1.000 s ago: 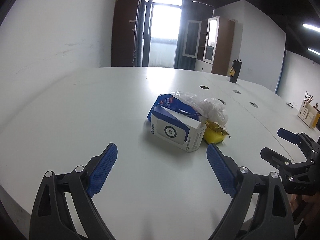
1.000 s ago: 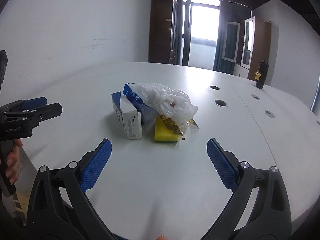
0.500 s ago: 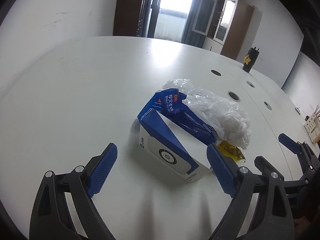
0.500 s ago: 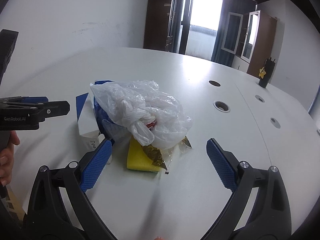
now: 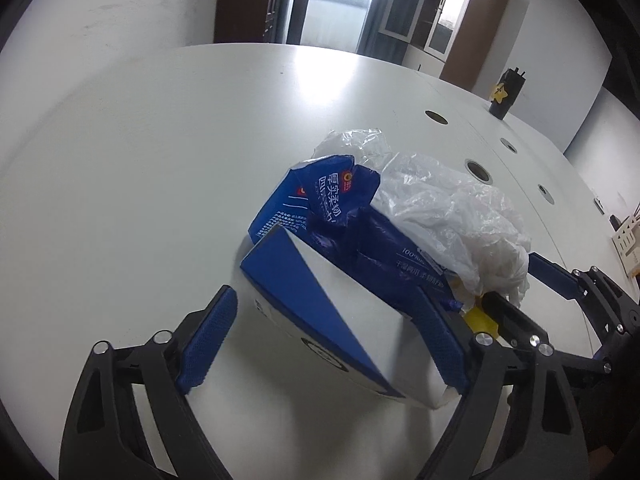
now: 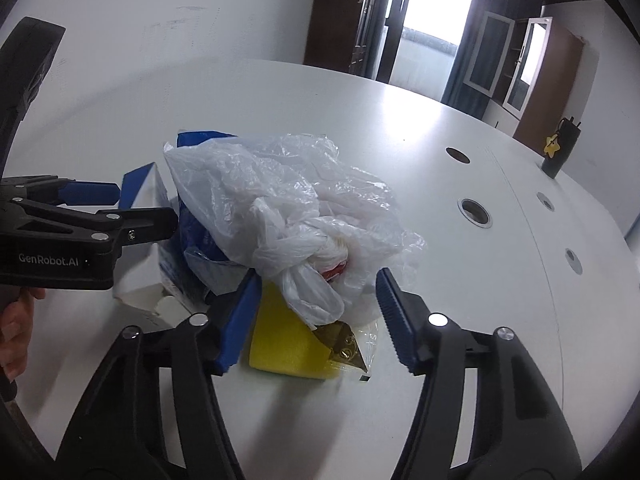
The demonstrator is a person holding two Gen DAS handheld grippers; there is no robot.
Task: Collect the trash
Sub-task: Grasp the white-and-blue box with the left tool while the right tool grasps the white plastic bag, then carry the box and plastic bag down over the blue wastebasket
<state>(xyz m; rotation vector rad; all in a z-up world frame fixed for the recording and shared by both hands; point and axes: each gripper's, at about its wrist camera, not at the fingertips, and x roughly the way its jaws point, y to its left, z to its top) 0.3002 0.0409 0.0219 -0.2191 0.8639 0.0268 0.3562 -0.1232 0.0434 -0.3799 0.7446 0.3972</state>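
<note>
Both grippers have closed in on the heap of trash since a second ago, when the pile sat well ahead of them on the white table (image 5: 140,152), and each now has part of it between its blue pads. The left gripper (image 5: 324,344) straddles the blue-and-white carton (image 5: 320,300), its jaws closing with the right pad close against the carton's side and the left pad just beside its near corner with a gap showing, so no grip is made yet. The carton's long axis runs diagonally from just ahead of the left pad back toward the right pad. Just beyond it lies the crumpled blue wrapper (image 5: 340,208). The right gripper (image 6: 316,316) is also closing, faster, around the knotted white plastic bag (image 6: 296,216), whose lower knot hangs between the pads without either pad clearly pressing on it; directly below and between those pads sit the yellow sponge (image 6: 280,344) and a gold foil wrapper (image 6: 344,344). The bag lies straight ahead of the right gripper and to the right of the left one, so each hand is nearest its own item, the two grippers almost side by side across the pile. A hand (image 6: 16,320) shows at the left gripper's grip in the right wrist view
</note>
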